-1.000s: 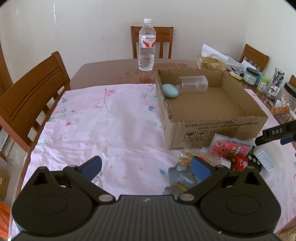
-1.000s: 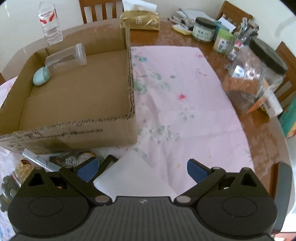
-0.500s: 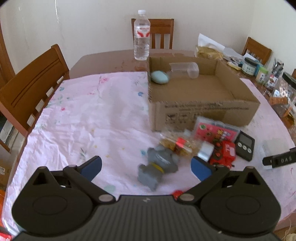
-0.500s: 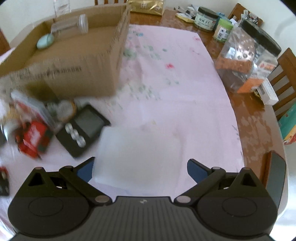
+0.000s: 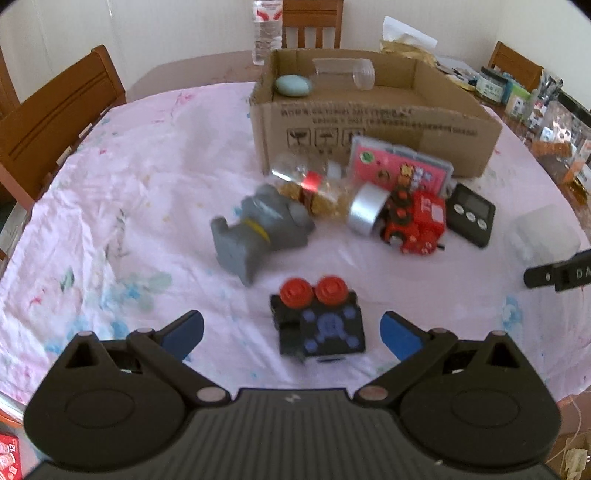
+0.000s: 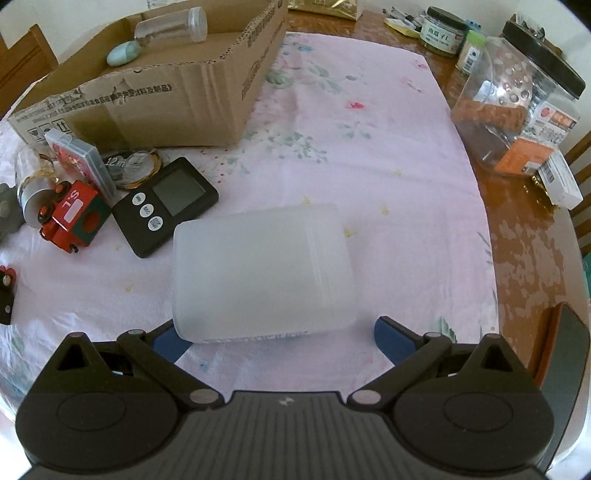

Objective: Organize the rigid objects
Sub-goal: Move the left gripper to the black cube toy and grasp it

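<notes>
- The left gripper has its fingers wide open and holds nothing. A black toy with two red knobs lies on the cloth between the finger tips, not touching them.
- The right gripper also has its fingers wide open. A white tub lies on its side between them. It seems to touch the left finger, but the right finger is apart from it, so nothing is gripped.
- The box sits at the far middle of the surface. Inside, in its far left corner, lie a green egg and a clear jar on its side.
- Just in front of the box is a pile: a pink case leaning on the box, a bag of gold sweets, a silver roll, a red train and a black timer.
- A grey toy lies tipped over at the left of the pile.
- Jars and bottles stand along the right edge of the surface.
- A water bottle stands behind the box, near the far edge.
</notes>
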Action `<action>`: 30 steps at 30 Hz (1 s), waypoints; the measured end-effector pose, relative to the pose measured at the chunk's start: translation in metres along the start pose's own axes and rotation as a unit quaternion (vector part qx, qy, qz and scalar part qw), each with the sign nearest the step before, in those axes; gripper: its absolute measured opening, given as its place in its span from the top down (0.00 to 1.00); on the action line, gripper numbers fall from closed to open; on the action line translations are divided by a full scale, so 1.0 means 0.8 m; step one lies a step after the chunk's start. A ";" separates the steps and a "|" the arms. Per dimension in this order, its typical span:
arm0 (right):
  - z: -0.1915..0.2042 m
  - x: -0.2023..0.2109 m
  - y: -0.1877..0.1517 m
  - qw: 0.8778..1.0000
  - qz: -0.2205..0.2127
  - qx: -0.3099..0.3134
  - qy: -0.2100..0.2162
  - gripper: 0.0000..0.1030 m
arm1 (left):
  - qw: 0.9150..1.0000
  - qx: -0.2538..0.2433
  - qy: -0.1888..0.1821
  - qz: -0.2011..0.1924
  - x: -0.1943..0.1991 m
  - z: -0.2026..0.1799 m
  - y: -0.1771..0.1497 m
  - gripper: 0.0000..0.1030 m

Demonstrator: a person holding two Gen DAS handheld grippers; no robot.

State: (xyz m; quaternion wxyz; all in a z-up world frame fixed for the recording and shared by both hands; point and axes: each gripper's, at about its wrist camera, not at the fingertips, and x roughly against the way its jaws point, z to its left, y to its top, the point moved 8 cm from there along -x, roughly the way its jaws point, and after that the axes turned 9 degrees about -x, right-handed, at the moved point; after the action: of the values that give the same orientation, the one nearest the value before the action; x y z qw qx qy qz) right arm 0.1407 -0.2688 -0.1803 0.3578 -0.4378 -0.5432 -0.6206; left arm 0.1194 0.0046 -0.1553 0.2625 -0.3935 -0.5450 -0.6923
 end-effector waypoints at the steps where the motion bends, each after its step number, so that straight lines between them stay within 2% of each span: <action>1: -0.001 0.001 -0.001 1.000 -0.002 0.001 0.001 0.00 | 1.000 -0.003 0.000 -0.001 -0.001 -0.003 -0.004 0.06; 3: -0.001 0.002 -0.001 1.000 -0.008 0.002 0.002 0.00 | 1.000 -0.008 -0.001 -0.001 -0.003 -0.008 -0.008 0.12; 5: -0.001 0.002 -0.002 1.000 -0.014 0.002 0.003 0.00 | 1.000 -0.009 -0.003 -0.002 -0.006 -0.012 -0.012 0.25; 10: 0.000 0.005 -0.005 1.000 -0.029 0.003 0.006 0.00 | 1.000 -0.010 -0.010 -0.016 -0.006 -0.021 -0.014 0.34; 14: 0.001 0.007 -0.009 0.999 -0.032 0.001 0.005 0.00 | 0.999 -0.018 -0.015 -0.027 -0.006 -0.025 -0.008 0.48; 26: 0.048 -0.002 0.001 0.998 -0.020 0.057 0.029 0.00 | 0.999 -0.025 -0.021 -0.027 -0.009 -0.023 -0.003 0.48; 30: 0.050 -0.003 0.003 0.997 -0.017 0.069 0.035 0.00 | 0.999 -0.026 -0.024 -0.029 -0.008 -0.022 -0.005 0.48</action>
State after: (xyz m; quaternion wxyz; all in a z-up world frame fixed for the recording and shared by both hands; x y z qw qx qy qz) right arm 0.1503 -0.2299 -0.1805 0.3954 -0.3809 -0.5794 -0.6024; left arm 0.1155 -0.0119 -0.1645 0.2194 -0.4006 -0.5442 -0.7037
